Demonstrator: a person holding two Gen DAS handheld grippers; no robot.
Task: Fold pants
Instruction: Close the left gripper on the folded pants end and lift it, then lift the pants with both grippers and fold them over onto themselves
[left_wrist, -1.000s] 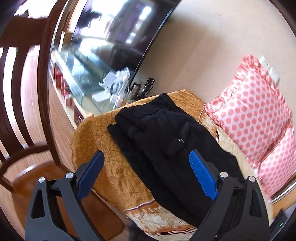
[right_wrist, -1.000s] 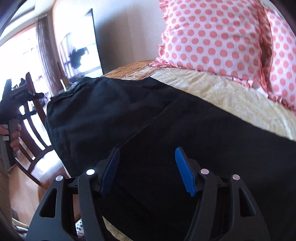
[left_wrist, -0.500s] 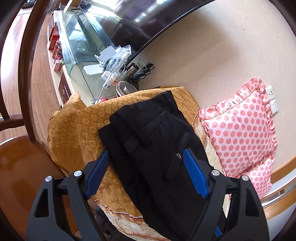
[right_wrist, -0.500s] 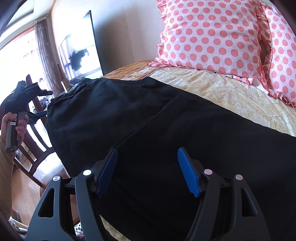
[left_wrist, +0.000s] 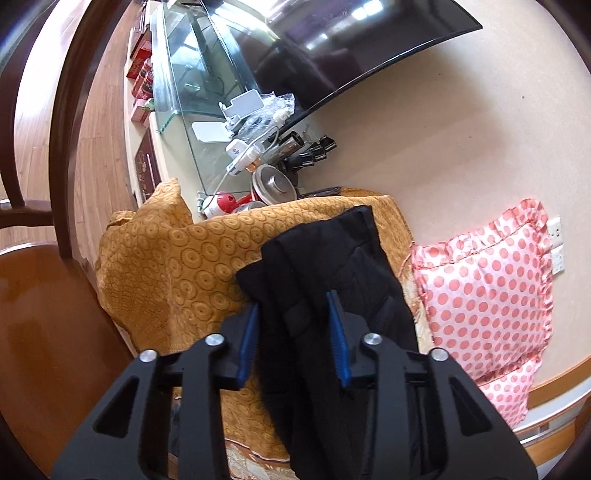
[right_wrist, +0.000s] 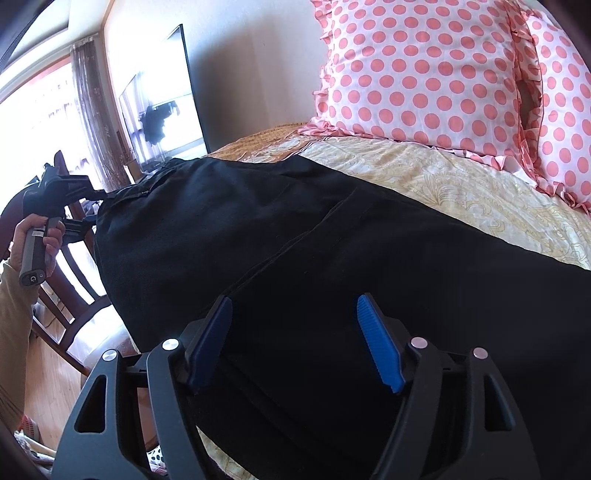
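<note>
Black pants (right_wrist: 332, 258) lie lengthwise on a bed, waistband toward the foot end. In the left wrist view the pants' waist end (left_wrist: 332, 266) lies on an orange patterned bedspread (left_wrist: 177, 266). My left gripper (left_wrist: 293, 314) has its blue-padded jaws on either side of the waistband edge, partly closed, with a gap still showing. It also shows in the right wrist view (right_wrist: 85, 206) at the waist end. My right gripper (right_wrist: 293, 321) is open, hovering just over the legs of the pants.
Pink polka-dot pillows (right_wrist: 424, 74) (left_wrist: 487, 295) lie at the head of the bed. A wooden chair (left_wrist: 44, 277) stands at the bed's foot. A glass TV stand with clutter (left_wrist: 236, 125) and a large TV (left_wrist: 351, 40) line the wall.
My left gripper has moved in to the waistband and its jaws have narrowed around the edge. The right gripper has stayed over the pant legs, open.
</note>
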